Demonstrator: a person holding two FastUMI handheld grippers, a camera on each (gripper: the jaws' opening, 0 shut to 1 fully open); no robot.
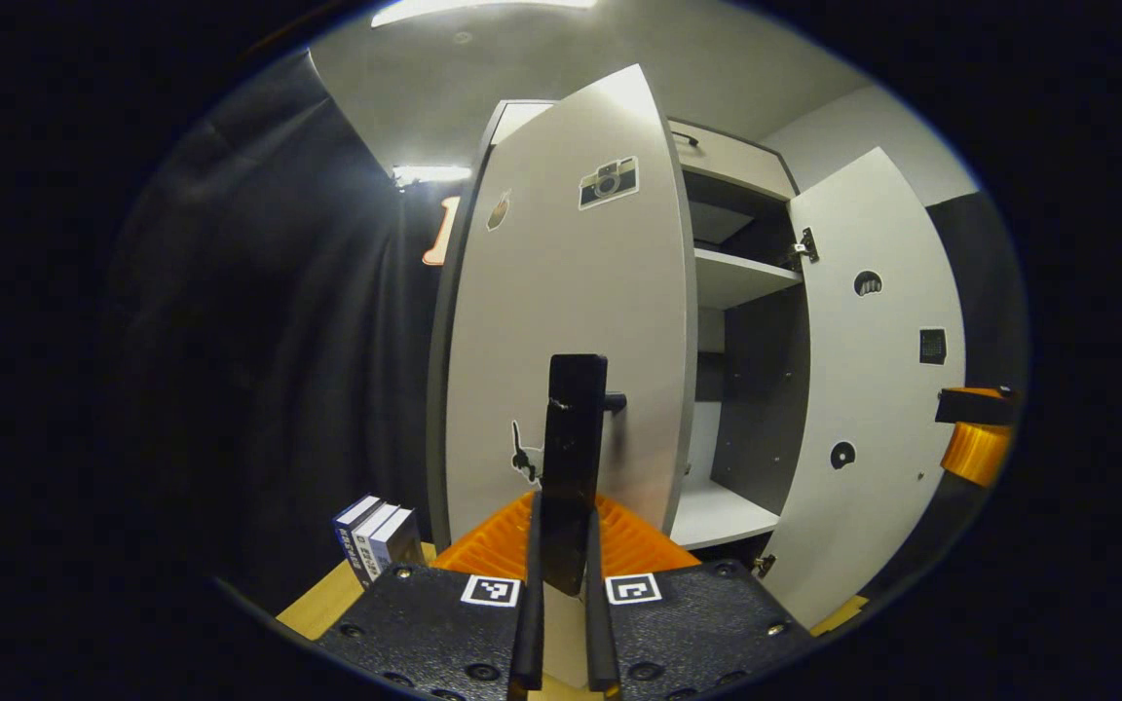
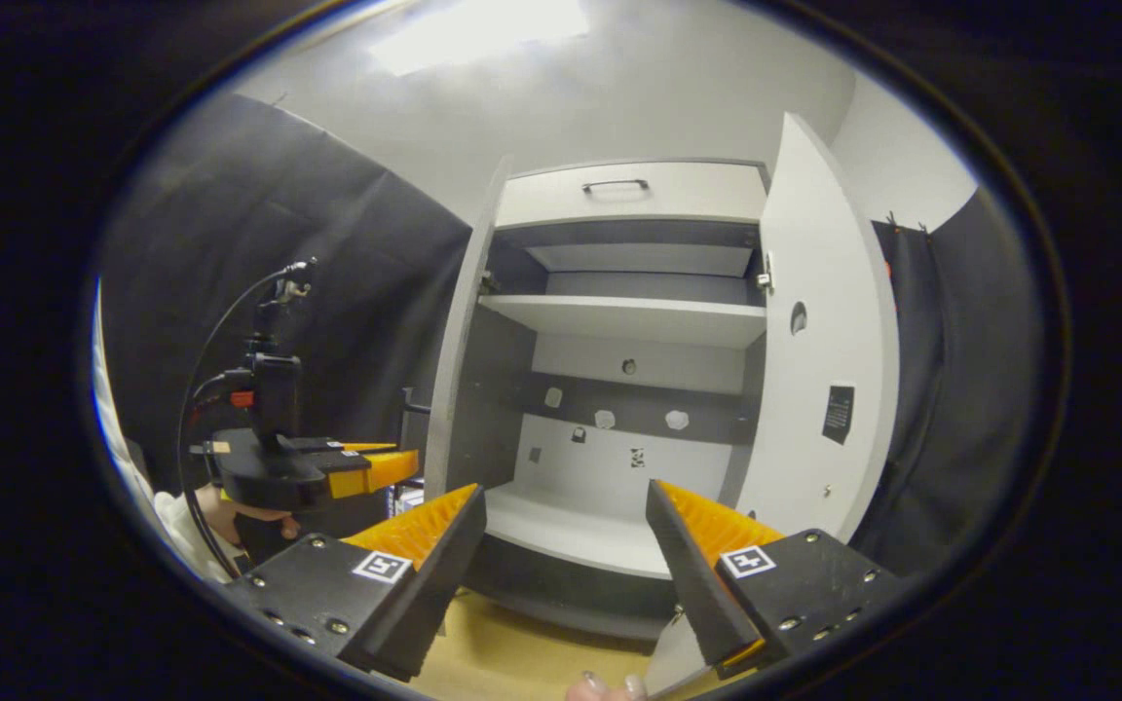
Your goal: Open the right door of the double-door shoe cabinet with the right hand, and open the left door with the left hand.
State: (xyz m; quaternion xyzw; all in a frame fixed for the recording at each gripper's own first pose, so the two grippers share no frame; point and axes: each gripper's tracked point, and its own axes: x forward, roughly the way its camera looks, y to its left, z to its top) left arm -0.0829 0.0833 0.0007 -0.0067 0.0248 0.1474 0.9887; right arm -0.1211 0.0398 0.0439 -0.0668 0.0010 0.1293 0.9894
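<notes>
In the left gripper view the left gripper (image 1: pixel 561 545) is clenched on the dark vertical handle (image 1: pixel 576 458) of the left door (image 1: pixel 571 321) — both fingers sit close together with the bar pinched between them. That door stands partly swung out from the shoe cabinet (image 1: pixel 736 282), its pale face turned toward the camera and carrying a camera sticker (image 1: pixel 609 182) near the top and a small dark sticker low beside the handle. To the right of it the cabinet's inside shows: a shelf (image 1: pixel 741 277) and a pale floor panel below. The right door (image 1: pixel 878 389) hangs wide open, its inner face and hinges toward the camera. A few upright books (image 1: pixel 376 540) stand on the wooden counter (image 1: pixel 327 604) at the cabinet's left foot.

In the right gripper view the right gripper (image 2: pixel 566 545) is released, its fingers spread well apart and touching nothing; the open cabinet (image 2: pixel 634 389) lies ahead between them. The right door (image 2: pixel 829 350) is swung out to the right, and the left door (image 2: pixel 459 341) shows edge-on at the left of the opening. A drawer front with a handle (image 2: pixel 615 185) runs across the top. Farther left the other gripper (image 2: pixel 366 469) reaches toward the left door's outer side, with a hand (image 2: pixel 230 516) beneath it — whether it touches the door from here I cannot tell
</notes>
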